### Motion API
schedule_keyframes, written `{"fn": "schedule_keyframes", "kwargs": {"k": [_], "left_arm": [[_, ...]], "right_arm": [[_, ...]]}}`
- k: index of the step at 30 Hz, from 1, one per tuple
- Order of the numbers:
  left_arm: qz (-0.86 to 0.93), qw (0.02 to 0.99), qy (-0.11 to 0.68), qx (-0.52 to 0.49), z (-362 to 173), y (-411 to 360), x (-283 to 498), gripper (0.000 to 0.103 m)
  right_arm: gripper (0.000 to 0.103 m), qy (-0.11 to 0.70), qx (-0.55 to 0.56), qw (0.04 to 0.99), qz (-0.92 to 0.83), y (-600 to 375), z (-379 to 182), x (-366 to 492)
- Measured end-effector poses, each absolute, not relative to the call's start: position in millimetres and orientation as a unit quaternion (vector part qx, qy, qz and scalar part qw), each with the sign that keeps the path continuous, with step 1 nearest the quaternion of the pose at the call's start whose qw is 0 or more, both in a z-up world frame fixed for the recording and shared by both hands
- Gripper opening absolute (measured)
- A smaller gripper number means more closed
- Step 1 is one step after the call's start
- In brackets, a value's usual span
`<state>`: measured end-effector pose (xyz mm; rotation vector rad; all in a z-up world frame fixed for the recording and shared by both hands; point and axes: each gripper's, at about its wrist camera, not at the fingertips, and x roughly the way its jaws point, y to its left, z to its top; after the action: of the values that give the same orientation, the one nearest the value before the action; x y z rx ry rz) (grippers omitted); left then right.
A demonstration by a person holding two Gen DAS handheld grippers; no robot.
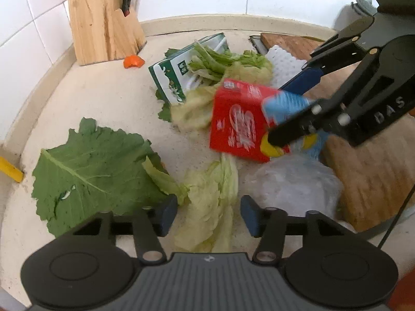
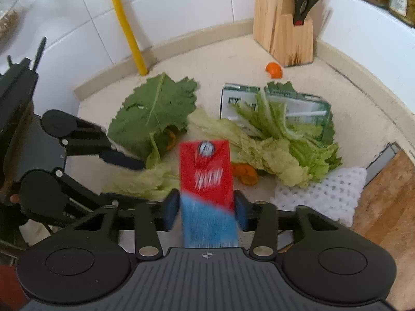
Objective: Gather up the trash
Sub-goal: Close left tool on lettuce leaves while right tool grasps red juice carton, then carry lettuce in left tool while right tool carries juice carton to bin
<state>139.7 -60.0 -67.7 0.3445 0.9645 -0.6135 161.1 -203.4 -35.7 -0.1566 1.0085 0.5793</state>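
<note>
A red and blue drink carton (image 2: 205,171) stands between the blue pads of my right gripper (image 2: 207,212). The carton is blurred while the fingers are sharp, and a thin gap shows at the left pad, so the jaws look open around it. In the left wrist view the same carton (image 1: 238,124) hangs at my right gripper (image 1: 288,108), above a clear plastic bag (image 1: 293,184). My left gripper (image 1: 208,212) is open over a pale lettuce leaf (image 1: 212,197) and holds nothing. A large dark green leaf (image 1: 90,165) lies to its left.
A green and white carton (image 1: 171,77) lies under lettuce scraps (image 2: 280,155). Orange peel (image 1: 133,61) sits by the wooden knife block (image 1: 101,20). A white foam net (image 2: 321,197) and a wooden cutting board (image 2: 384,189) are on the right. A yellow pipe (image 2: 124,23) stands at the tiled wall.
</note>
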Motion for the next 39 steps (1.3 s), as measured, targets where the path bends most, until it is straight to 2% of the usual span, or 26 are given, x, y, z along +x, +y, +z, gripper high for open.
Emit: {"fn": "schedule_keyframes", "kwargs": {"k": [1, 3, 4, 5, 6, 8, 22, 39], "left_arm": [[-0.287, 0.826, 0.457, 0.16, -70, -61, 141, 0.049], [-0.275, 0.827, 0.467, 0.15, -74, -61, 142, 0.048], [-0.274, 0.83, 0.466, 0.142, -74, -60, 141, 0.041], [-0.273, 0.831, 0.465, 0.137, -74, -59, 139, 0.026], [-0.27, 0.832, 0.466, 0.133, -72, -57, 139, 0.017], [-0.261, 0.836, 0.469, 0.116, -68, -53, 136, 0.009], [-0.231, 0.884, 0.403, 0.048, -22, -11, 103, 0.006], [-0.112, 0.919, 0.379, 0.006, -11, 77, 40, 0.006]], "right_arm": [[0.07, 0.479, -0.075, 0.831, 0.272, -203, -38, 163], [0.067, 0.481, -0.078, 0.83, 0.27, -202, -42, 164], [0.059, 0.485, -0.077, 0.829, 0.268, -203, -45, 165], [0.049, 0.488, -0.072, 0.829, 0.263, -203, -47, 165], [0.048, 0.492, -0.067, 0.828, 0.259, -205, -49, 166], [0.048, 0.49, -0.059, 0.832, 0.252, -207, -48, 163], [0.047, 0.417, -0.049, 0.872, 0.25, -190, 11, 125], [0.047, 0.391, -0.085, 0.848, 0.349, -81, 18, 97]]}}
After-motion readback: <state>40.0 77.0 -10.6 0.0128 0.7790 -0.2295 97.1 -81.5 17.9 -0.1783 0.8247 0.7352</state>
